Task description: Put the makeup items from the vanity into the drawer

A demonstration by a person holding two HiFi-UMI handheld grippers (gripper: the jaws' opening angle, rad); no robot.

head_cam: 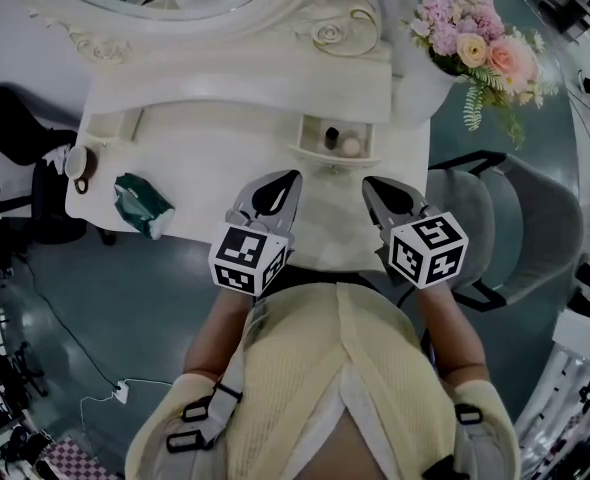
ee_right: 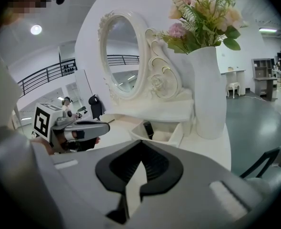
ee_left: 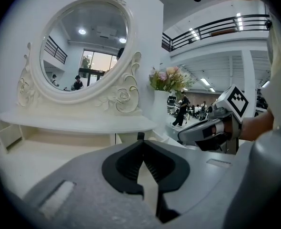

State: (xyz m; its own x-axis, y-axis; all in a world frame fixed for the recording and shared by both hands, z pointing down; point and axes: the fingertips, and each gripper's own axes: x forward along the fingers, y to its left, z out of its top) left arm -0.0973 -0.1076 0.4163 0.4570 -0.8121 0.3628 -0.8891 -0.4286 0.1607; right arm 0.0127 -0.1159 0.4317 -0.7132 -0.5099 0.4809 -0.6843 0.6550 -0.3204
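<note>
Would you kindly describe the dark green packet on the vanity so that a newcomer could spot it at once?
Find the white vanity with the oval mirror. The packet lies on its tabletop, toward the left end in the head view and near the front edge. It is the only dark green, crumpled thing there; the round item beside it at the edge is pale.

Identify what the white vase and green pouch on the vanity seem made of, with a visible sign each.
The tall white vase looks like ceramic, perhaps plastic: smooth, even, faintly glossy. The crumpled green pouch looks like thin plastic film or fabric: creased, pale-edged folds.
</note>
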